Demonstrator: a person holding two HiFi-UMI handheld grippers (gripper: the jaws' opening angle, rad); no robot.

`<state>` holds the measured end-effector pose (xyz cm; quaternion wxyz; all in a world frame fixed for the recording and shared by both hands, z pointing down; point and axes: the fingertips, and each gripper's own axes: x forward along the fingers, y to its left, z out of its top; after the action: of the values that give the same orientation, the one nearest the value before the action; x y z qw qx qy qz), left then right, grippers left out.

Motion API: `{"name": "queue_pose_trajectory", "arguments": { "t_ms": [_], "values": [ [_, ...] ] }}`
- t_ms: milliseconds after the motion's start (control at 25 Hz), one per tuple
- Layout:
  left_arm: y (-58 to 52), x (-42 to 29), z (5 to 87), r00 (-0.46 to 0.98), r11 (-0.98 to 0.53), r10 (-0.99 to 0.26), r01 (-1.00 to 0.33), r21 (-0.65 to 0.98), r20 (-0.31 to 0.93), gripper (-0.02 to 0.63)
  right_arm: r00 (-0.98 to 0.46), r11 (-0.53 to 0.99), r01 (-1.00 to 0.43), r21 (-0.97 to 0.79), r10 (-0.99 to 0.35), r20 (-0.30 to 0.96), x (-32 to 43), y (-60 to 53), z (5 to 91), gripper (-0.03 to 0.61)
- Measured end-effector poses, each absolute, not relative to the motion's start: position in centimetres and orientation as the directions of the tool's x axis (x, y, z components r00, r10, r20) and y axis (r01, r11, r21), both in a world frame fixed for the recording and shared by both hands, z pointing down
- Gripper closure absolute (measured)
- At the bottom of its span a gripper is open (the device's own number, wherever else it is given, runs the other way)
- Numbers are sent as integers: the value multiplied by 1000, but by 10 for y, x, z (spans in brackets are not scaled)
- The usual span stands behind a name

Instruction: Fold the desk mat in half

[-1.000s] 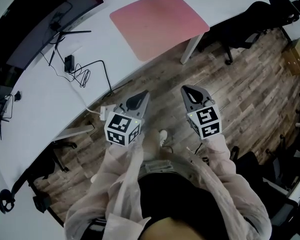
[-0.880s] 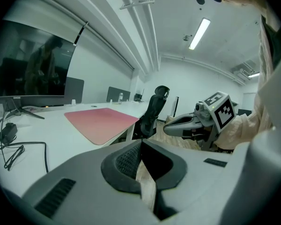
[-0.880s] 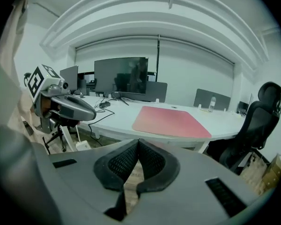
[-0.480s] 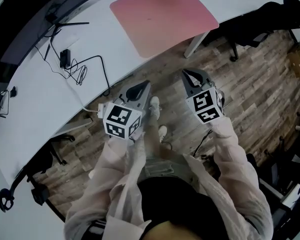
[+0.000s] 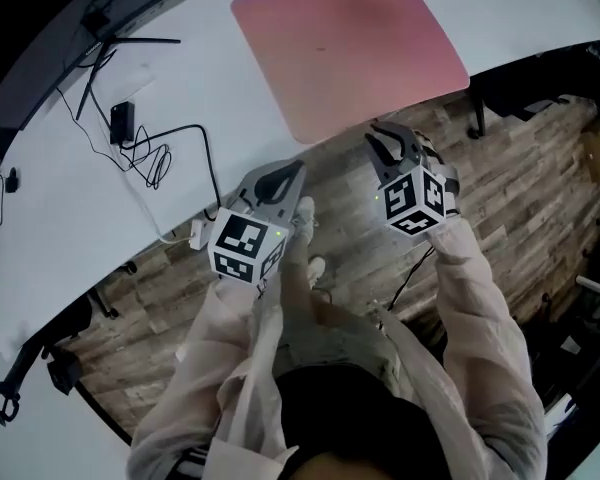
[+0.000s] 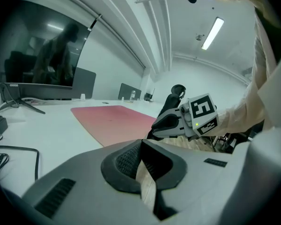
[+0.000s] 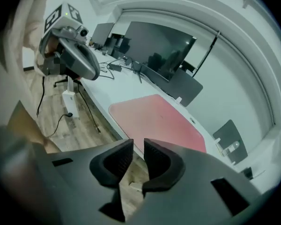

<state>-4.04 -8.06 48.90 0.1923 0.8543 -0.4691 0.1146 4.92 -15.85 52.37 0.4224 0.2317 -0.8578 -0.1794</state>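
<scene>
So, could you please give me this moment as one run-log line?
fold: not started | desk mat: flat on table, untouched | left gripper: shut, empty | right gripper: jaws opening, empty

The desk mat (image 5: 350,48) lies flat on the desk (image 5: 210,88) at the top centre of the head view, its lower corner at the desk's front edge. Left of it on the desk lie a power adapter (image 5: 121,121) and looped cables (image 5: 155,155), with a monitor stand (image 5: 140,40) above them. A power strip (image 5: 198,234) lies on the floor (image 5: 520,168) below the desk edge.
</scene>
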Motion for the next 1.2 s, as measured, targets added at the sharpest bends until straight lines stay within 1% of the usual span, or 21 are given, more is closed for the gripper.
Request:
{"name": "queue_pose_trajectory", "arguments": {
  "t_ms": [160, 440, 520, 680, 800, 1040, 1120, 1200],
  "values": [
    [-98, -46, 496, 532, -472, -758, -847, 245, 378, 588, -504, 819, -56, 571, -516, 692, 44, -175, 545, 457],
    [-110, -48, 503, 532, -458, -761, -846, 274, 370, 588, -455, 759, 221, 612, -475, 754, 35, -184, 569, 445],
    [-110, -48, 505, 534, -458, -760, -845, 277, 370, 588, -438, 742, 277, 610, -468, 768, 33, -186, 574, 445],
    [-110, -53, 507, 529, -453, -763, -848, 276, 372, 588, -409, 745, 333, 578, -439, 800, 32, -188, 578, 449],
    [-109, -56, 507, 526, -450, -765, -849, 276, 372, 588, -397, 756, 350, 553, -416, 818, 34, -185, 578, 485],
    [-108, -61, 503, 517, -445, -773, -855, 268, 367, 588, -397, 764, 336, 550, -415, 819, 37, -184, 576, 525],
    [-109, -62, 501, 517, -445, -774, -855, 266, 365, 588, -415, 766, 302, 567, -429, 802, 36, -187, 567, 545],
    [-109, -63, 500, 517, -446, -775, -855, 265, 364, 588, -432, 771, 265, 579, -442, 786, 35, -190, 557, 548]
  ]
}}
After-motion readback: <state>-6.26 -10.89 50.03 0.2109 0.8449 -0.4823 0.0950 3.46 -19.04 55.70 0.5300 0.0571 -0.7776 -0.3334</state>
